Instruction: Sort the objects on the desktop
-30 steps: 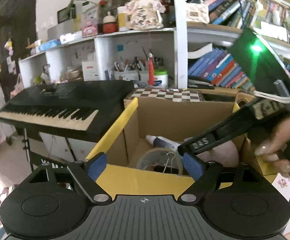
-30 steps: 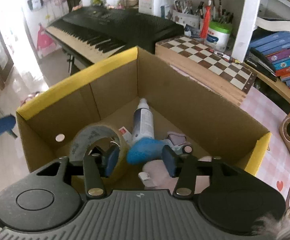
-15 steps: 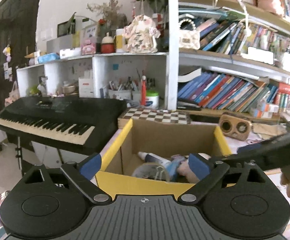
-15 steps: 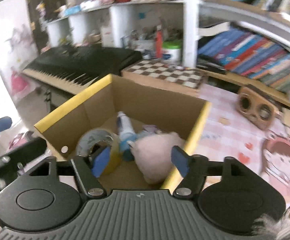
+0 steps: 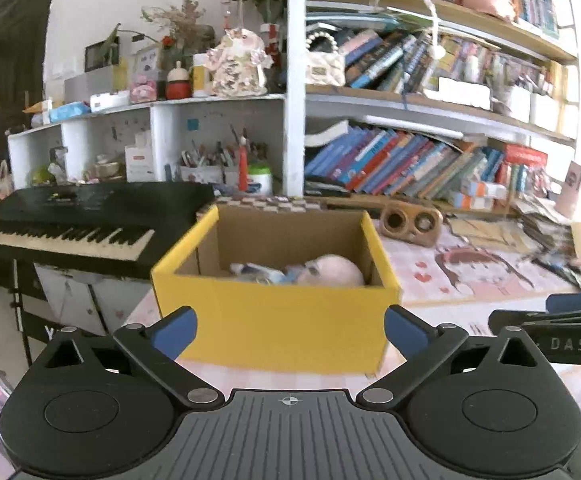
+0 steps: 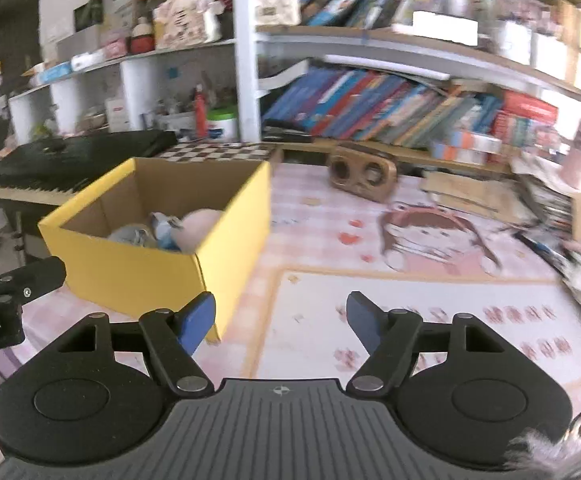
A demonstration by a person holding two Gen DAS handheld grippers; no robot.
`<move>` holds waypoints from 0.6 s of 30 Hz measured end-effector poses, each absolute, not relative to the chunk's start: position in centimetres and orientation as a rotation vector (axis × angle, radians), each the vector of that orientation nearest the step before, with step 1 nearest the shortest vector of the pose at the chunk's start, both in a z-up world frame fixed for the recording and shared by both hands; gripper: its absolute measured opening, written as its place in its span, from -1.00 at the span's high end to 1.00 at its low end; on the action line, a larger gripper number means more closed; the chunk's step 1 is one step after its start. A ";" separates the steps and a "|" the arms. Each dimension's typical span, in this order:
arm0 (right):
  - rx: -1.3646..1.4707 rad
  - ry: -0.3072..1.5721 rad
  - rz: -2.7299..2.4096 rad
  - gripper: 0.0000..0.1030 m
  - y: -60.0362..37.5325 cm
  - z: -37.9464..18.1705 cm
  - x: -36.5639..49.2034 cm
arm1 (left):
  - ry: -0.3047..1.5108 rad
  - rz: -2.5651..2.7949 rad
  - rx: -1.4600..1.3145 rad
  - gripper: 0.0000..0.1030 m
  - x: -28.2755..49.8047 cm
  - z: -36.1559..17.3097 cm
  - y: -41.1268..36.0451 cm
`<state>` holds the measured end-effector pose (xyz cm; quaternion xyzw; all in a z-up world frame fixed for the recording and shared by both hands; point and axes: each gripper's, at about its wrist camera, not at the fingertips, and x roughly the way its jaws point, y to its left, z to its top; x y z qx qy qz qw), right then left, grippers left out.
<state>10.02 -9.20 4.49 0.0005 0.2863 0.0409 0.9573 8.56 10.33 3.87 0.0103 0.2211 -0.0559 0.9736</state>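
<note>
Probably home study: bookshelves (image 5: pixel 422 168), keyboard (image 5: pixel 78 220)

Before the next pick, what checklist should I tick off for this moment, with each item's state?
1. Left claw empty, jaws spread: ok.
2. Right claw empty, jaws spread: ok.
3. Both claws outside the yellow box: ok.
4. Box upright on the pink mat, top open: ok.
5. Pink plush and bottle lie inside the box: ok.
6. Next loose object to sort on the mat: cannot tell; only the wooden speaker and paper piles stand out, and the view is blurred.
</note>
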 end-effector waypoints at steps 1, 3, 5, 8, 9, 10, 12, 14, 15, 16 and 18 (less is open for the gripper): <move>-0.001 0.576 0.066 -0.37 -9.3 4.3 9.1 | 0.453 -0.120 0.029 -0.97 8.0 3.6 10.2; -0.011 0.570 0.040 -0.38 -9.6 3.9 7.4 | 0.464 -0.134 0.039 -0.98 7.1 3.2 9.9; -0.019 0.568 0.018 -0.40 -9.8 3.5 5.8 | 0.479 -0.145 0.045 -0.98 6.2 2.8 9.8; -0.018 0.573 -0.001 -0.45 -10.1 3.1 3.8 | 0.506 -0.149 0.050 -0.98 5.3 2.3 9.6; -0.016 0.573 -0.009 -0.45 -10.2 3.0 3.1 | 0.512 -0.150 0.051 -0.98 5.0 2.2 9.5; -0.015 0.573 -0.015 -0.46 -10.3 2.9 2.6 | 0.517 -0.150 0.054 -0.98 4.8 2.1 9.5; -0.006 0.579 -0.023 -0.48 -10.4 2.6 1.8 | 0.521 -0.149 0.058 -0.98 4.4 1.9 9.4; 0.007 0.590 -0.025 -0.50 -10.5 2.4 1.2 | 0.527 -0.148 0.064 -0.98 4.2 1.8 9.2; 0.012 0.596 -0.023 -0.51 -10.5 2.3 1.1 | 0.534 -0.150 0.070 -1.00 4.1 1.8 9.1; 0.016 0.602 -0.020 -0.53 -10.6 2.1 1.0 | 0.546 -0.153 0.079 -1.00 3.9 1.6 8.9; 0.021 0.613 -0.021 -0.59 -10.6 1.9 0.8 | 0.569 -0.157 0.098 -1.00 3.7 1.4 8.5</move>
